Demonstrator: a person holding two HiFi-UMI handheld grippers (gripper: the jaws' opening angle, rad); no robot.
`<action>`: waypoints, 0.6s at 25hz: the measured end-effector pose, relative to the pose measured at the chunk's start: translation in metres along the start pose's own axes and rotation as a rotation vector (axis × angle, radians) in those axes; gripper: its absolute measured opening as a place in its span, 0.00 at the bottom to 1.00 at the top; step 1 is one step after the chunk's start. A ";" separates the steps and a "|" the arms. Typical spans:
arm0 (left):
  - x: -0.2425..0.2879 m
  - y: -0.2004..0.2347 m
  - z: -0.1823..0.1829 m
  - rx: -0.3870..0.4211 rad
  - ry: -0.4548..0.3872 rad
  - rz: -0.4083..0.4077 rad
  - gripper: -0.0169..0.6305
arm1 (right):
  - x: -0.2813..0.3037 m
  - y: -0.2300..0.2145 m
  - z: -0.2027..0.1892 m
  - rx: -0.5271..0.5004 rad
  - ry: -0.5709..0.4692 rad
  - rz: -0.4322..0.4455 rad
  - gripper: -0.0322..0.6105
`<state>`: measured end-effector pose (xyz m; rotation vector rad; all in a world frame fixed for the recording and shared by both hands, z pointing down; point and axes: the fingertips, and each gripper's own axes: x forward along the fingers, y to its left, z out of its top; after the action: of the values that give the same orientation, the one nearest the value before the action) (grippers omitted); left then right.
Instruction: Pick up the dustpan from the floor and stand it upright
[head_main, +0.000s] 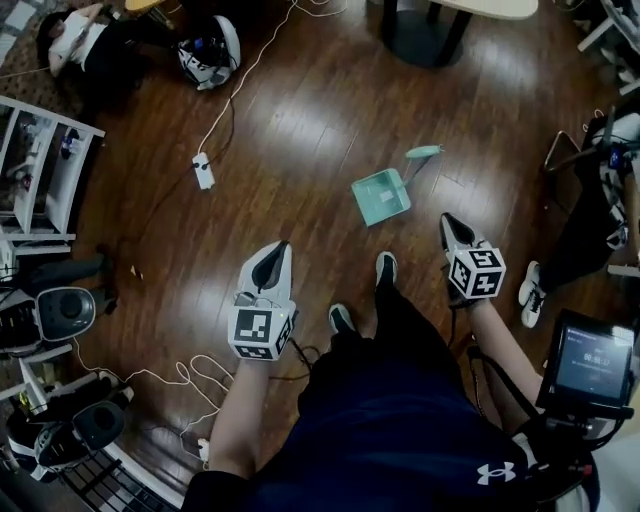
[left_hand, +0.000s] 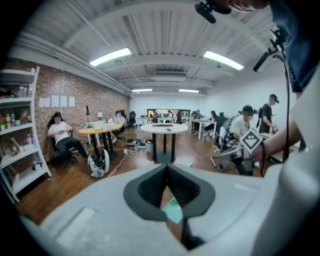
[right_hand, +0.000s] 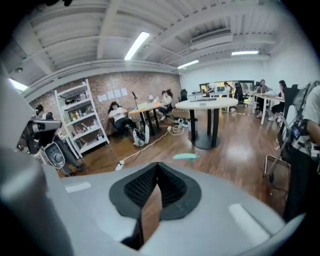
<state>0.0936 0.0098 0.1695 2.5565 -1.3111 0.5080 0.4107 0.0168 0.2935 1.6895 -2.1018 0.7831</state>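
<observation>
A teal dustpan (head_main: 380, 197) is on the wooden floor ahead of my feet, and it appears to stand with its handle (head_main: 425, 152) rising to the upper right. Both grippers are held up in the air, apart from it. My left gripper (head_main: 278, 248) is to its lower left, shut and empty. My right gripper (head_main: 447, 221) is just right of the pan, also shut and empty. In the left gripper view a teal patch of the pan (left_hand: 173, 210) shows below the closed tips (left_hand: 166, 166). In the right gripper view only the handle (right_hand: 186, 156) shows beyond the tips (right_hand: 158, 164).
A white power strip (head_main: 203, 170) and its cable lie on the floor to the left. A round table's dark base (head_main: 425, 35) stands beyond the dustpan. A white shelf (head_main: 40, 160) is at far left. A seated person's leg and shoe (head_main: 530, 290) are at right. My shoes (head_main: 386, 268) are below the pan.
</observation>
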 end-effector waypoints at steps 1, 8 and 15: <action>-0.012 0.002 0.002 0.019 -0.027 0.002 0.03 | -0.016 0.016 0.011 -0.009 -0.037 -0.006 0.07; -0.057 0.013 -0.036 0.052 -0.048 0.039 0.03 | -0.088 0.085 0.054 -0.158 -0.165 -0.004 0.07; -0.152 0.008 0.023 -0.142 -0.167 0.022 0.03 | -0.141 0.182 0.086 -0.201 -0.199 0.096 0.07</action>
<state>0.0094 0.1098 0.0872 2.5138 -1.3777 0.1993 0.2754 0.1018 0.1070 1.6260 -2.3214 0.4254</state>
